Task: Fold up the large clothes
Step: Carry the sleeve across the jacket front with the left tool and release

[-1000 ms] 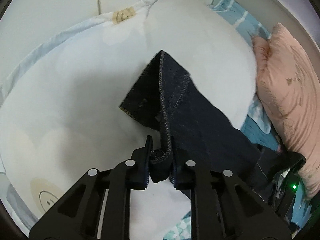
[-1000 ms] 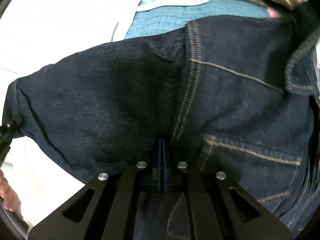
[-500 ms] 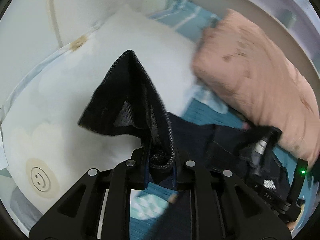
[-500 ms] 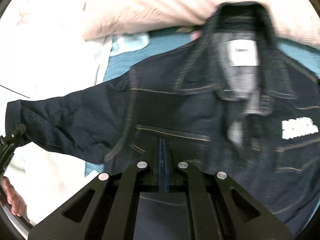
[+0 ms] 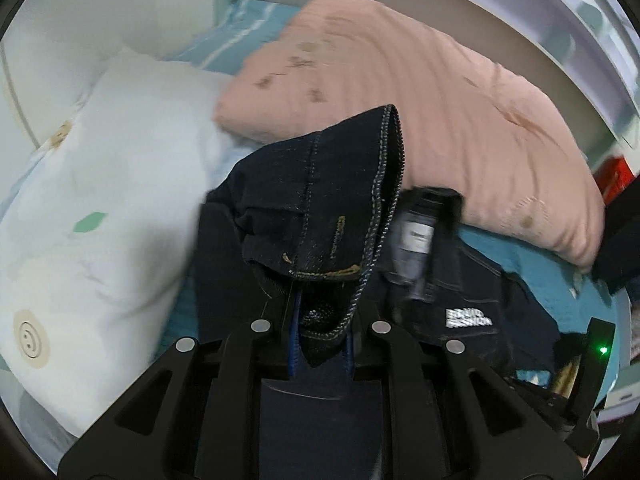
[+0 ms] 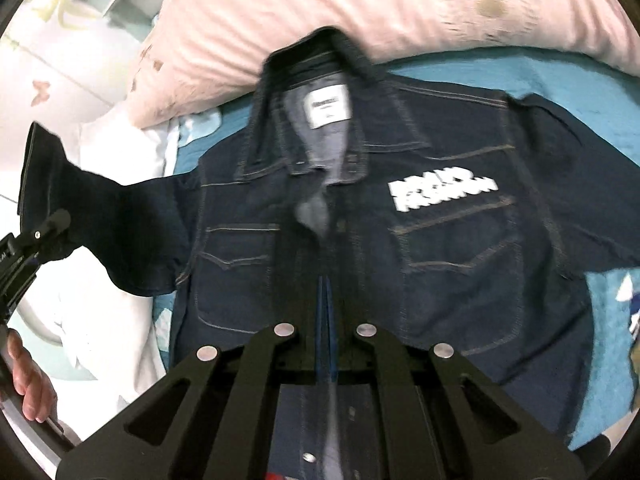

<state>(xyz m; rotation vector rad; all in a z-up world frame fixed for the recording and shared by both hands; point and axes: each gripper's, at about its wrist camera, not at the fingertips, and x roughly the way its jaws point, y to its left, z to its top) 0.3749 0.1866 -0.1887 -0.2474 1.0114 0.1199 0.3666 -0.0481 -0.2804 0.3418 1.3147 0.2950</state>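
Observation:
A dark denim jacket [image 6: 420,240] lies front-up on the teal bedspread [image 6: 440,76], collar toward the pink pillow, with a white logo on the chest. My left gripper [image 5: 320,320] is shut on the cuff of its sleeve [image 5: 332,200] and holds it lifted over the jacket body [image 5: 460,280]. In the right wrist view the left gripper [image 6: 36,240] holds that sleeve [image 6: 100,216] at the left. My right gripper [image 6: 326,304] hovers over the jacket front with its jaws closed together; I see no cloth between them.
A pink pillow [image 5: 420,92] lies along the far side of the bed. A white pillow with a smiley [image 5: 100,200] lies at the left. A hand [image 6: 28,380] shows at the lower left. A red object [image 5: 616,176] sits at the right edge.
My left gripper has carried the sleeve cuff from over the white pillow rightward over the jacket body. The right view has pulled back, now showing the whole jacket front.

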